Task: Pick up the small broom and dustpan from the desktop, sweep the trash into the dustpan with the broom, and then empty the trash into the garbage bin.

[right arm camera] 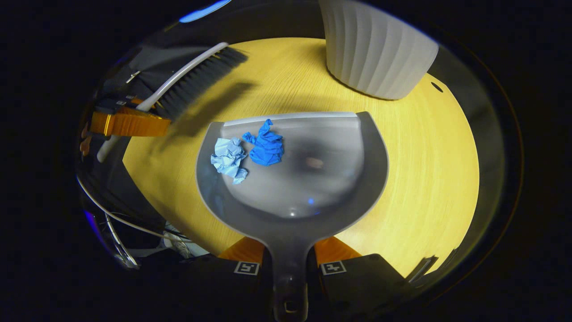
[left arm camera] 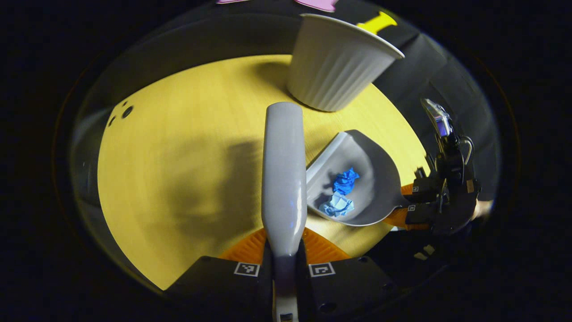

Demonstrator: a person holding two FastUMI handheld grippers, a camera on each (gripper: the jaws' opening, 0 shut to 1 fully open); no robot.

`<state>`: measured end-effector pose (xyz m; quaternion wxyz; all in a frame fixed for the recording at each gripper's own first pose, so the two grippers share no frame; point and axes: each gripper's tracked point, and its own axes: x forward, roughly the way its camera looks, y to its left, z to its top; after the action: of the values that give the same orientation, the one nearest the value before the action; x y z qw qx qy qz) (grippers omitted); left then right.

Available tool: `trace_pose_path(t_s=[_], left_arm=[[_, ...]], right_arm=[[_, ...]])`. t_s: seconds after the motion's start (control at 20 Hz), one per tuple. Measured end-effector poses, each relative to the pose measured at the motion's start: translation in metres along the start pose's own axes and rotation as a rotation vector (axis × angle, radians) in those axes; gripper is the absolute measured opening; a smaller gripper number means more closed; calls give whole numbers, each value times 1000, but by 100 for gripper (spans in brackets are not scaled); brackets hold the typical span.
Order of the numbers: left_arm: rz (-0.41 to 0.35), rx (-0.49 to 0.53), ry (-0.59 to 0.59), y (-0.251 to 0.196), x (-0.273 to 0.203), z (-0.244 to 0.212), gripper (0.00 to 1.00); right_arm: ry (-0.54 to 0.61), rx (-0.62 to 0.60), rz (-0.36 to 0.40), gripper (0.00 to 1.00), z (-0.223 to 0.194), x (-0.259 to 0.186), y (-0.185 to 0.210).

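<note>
My left gripper [left arm camera: 285,252] is shut on the small broom's handle; the broom [left arm camera: 284,176] runs straight ahead over the yellow desktop [left arm camera: 187,147]. In the right gripper view that broom [right arm camera: 196,80] shows with its dark bristles lifted above the desk at upper left, held by the left gripper [right arm camera: 127,124]. My right gripper [right arm camera: 288,259] is shut on the handle of the grey dustpan [right arm camera: 308,179]. Two crumpled paper balls, dark blue [right arm camera: 267,145] and pale blue [right arm camera: 229,157], lie inside the pan near its front lip. The left gripper view shows the dustpan [left arm camera: 371,179], the paper [left arm camera: 342,192] and the right gripper [left arm camera: 413,203].
A white ribbed garbage bin [left arm camera: 335,62] stands at the far side of the desk, just beyond the dustpan [right arm camera: 380,49]. Small dark holes [left arm camera: 127,111] mark the desktop's far left part. Cables [right arm camera: 129,223] hang off the desk edge at lower left.
</note>
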<state>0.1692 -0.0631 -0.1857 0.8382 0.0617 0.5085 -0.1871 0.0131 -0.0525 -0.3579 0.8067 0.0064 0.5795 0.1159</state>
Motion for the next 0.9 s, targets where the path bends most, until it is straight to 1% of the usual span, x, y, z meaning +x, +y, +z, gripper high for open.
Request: trace_pose_path(t_s=[0.15,0.2,0.25,0.4,0.5,0.55,0.6,0.65,0.7,0.85,0.9], left_arm=[[53,-180,-55,6,-3,-28,25],[64,-226,-67,8,-5,-36,29],[78,-270,-81,12,-6,-45,25],[103,-356,-107,27,-4,-69,26],[112,-388,-117,39,8,-80,25],[122,-394,-120,48,11,-84,29],[135,-397,-120,47,15,-87,25],[140,-399,-119,45,7,-85,22],[136,-397,-125,48,4,-87,26],[125,-404,-126,59,1,-99,25],[119,-412,-124,63,2,-103,29]], right_arm=[[-17,-27,42,35,3,6,-6],[-26,-32,51,35,5,4,-7],[-36,-36,60,35,6,2,-8],[-59,-11,80,35,7,-2,-8],[-78,16,81,35,6,-3,-7],[-87,12,73,35,6,-2,-7],[-95,5,67,35,6,0,-8],[-93,5,63,35,6,1,-7],[-98,10,58,35,7,1,-6],[-118,15,21,35,5,2,-6],[-120,18,11,35,6,1,-4]])
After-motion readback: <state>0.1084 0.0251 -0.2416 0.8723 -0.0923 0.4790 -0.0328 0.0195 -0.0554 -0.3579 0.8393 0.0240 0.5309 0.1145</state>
